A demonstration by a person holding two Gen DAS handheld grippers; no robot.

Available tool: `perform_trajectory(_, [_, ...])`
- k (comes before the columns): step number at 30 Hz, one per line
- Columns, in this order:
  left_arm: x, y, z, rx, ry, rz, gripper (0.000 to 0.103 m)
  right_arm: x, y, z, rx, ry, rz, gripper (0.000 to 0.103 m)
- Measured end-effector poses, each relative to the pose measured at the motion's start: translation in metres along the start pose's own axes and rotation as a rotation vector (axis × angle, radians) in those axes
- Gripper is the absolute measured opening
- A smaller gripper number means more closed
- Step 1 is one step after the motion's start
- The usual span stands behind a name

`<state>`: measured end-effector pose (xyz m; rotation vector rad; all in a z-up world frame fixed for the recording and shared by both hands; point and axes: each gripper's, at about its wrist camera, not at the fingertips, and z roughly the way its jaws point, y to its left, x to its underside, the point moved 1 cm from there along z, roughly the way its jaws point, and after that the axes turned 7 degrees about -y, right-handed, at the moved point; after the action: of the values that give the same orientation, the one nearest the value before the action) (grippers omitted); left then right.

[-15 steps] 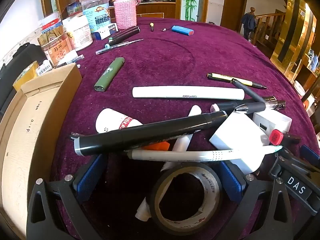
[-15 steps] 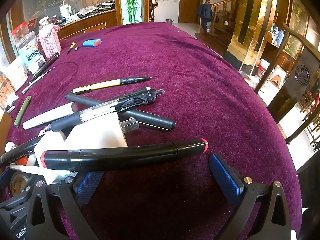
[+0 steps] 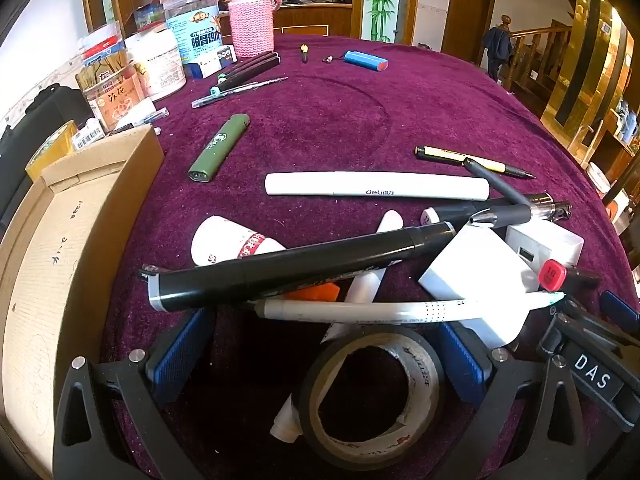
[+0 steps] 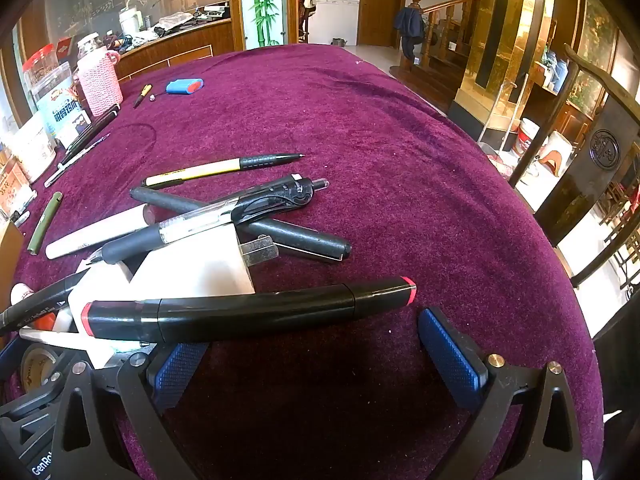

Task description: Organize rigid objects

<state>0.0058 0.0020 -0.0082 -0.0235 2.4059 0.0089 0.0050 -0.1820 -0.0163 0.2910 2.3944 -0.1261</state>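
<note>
Pile of rigid odds and ends on the purple bench, close in front of both grippers. Black marker lies across the heap, over a white pen and against a white charger; tape roll sits nearest. In the right view a red-ended marker rests on the charger.

Handling, as a judgement: markers and pens light, stiff, smooth and round, apt to roll; best pinched mid-barrel, crosswise. Charger blocky, easier by its flat sides. Stack is interlocked, so lifting one piece may shift others.

Cardboard box at left looks a likely destination.

Left gripper: jaws wide apart, straddling the tape roll, gripping nothing. Right gripper: jaws wide apart, empty, just short of the red-ended marker.
</note>
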Motion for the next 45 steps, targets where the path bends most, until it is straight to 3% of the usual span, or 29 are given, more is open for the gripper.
perform_trajectory(45, [0.0006,-0.0043,0.0013,0.004,0.015,0.014,0.103,-0.0006,-0.0007,-0.0008,0.001,0.0,0.0,0.102])
